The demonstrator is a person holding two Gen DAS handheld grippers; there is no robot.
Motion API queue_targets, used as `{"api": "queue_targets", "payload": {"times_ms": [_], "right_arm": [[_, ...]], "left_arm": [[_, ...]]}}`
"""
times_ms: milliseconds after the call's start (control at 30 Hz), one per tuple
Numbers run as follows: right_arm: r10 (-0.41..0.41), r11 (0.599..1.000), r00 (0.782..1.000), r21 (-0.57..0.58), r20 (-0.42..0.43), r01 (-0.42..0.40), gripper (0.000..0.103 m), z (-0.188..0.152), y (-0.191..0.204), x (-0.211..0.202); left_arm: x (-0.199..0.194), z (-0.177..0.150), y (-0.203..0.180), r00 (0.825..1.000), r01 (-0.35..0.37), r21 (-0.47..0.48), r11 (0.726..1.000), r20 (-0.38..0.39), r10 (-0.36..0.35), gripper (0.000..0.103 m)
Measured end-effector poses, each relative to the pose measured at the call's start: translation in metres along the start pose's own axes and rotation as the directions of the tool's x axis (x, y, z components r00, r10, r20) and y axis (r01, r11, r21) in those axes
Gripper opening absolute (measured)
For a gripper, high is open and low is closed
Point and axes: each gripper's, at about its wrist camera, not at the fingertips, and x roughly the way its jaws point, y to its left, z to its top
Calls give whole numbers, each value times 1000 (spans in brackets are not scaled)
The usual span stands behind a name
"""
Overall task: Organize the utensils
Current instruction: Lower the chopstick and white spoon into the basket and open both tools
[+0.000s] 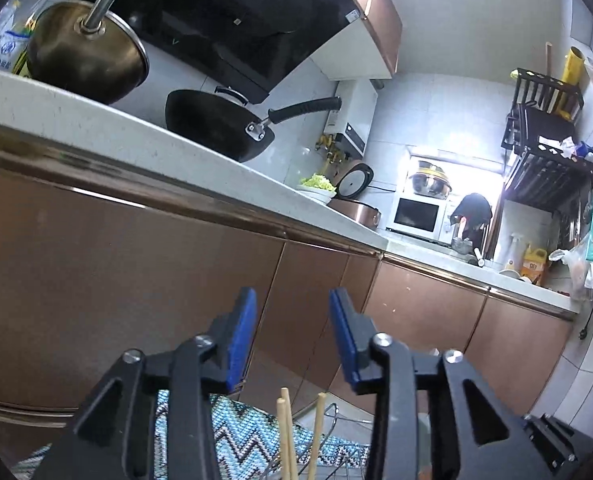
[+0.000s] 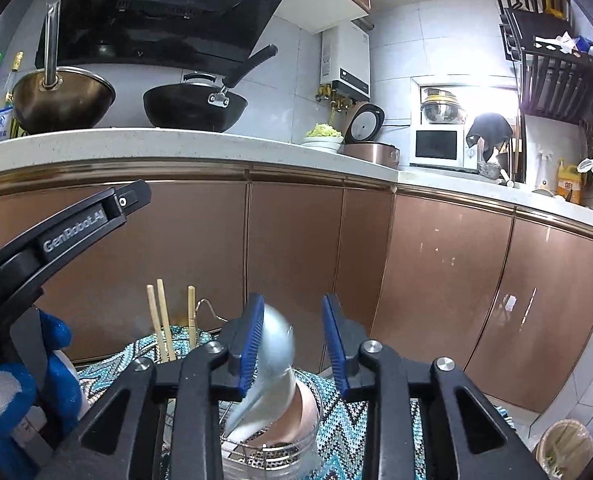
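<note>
My left gripper [image 1: 292, 340] is open, with nothing between its blue pads [image 1: 240, 340]. It points at the brown cabinet doors. Just below it, three wooden chopsticks [image 1: 286, 432] stand upright in a wire rack. My right gripper [image 2: 294, 344] is also open. A blurred silver spoon [image 2: 274, 352] hangs between its jaws, close against the left pad and clear of the right one. The spoon's lower end reaches into a clear cup [image 2: 272, 452]. The chopsticks [image 2: 162, 320] stand to the left of the cup. A blue-gloved hand [image 2: 56, 360] holds the left gripper's body [image 2: 76, 224] at the left edge.
The rack and cup rest on a blue zigzag-patterned cloth [image 2: 356, 420]. A row of brown cabinet doors [image 2: 296, 248] stands close behind, under a pale counter [image 2: 176, 140]. On the counter are a steel wok [image 2: 62, 96] and a black wok [image 2: 194, 104]. A round bin [image 2: 564, 448] stands on the floor at lower right.
</note>
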Motion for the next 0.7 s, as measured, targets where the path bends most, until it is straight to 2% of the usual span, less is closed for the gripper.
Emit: {"api": "queue_targets", "payload": {"times_ms": [200, 233, 433, 700], "right_arm": [[9, 1000, 1000, 28, -16, -8, 34, 16, -4, -28], [17, 999, 1000, 41, -23, -17, 34, 18, -6, -33], [56, 997, 997, 48, -50, -54, 34, 33, -5, -74], [103, 994, 991, 39, -79, -101, 34, 46, 4, -131]], "left_arm": [[-29, 21, 7, 1000, -8, 48, 999, -24, 9, 49], [-34, 25, 7, 1000, -11, 58, 998, -28, 12, 54], [-72, 42, 10, 995, -63, 173, 983, -69, 76, 65], [-138, 58, 16, 986, -139, 244, 960, -54, 156, 78]]}}
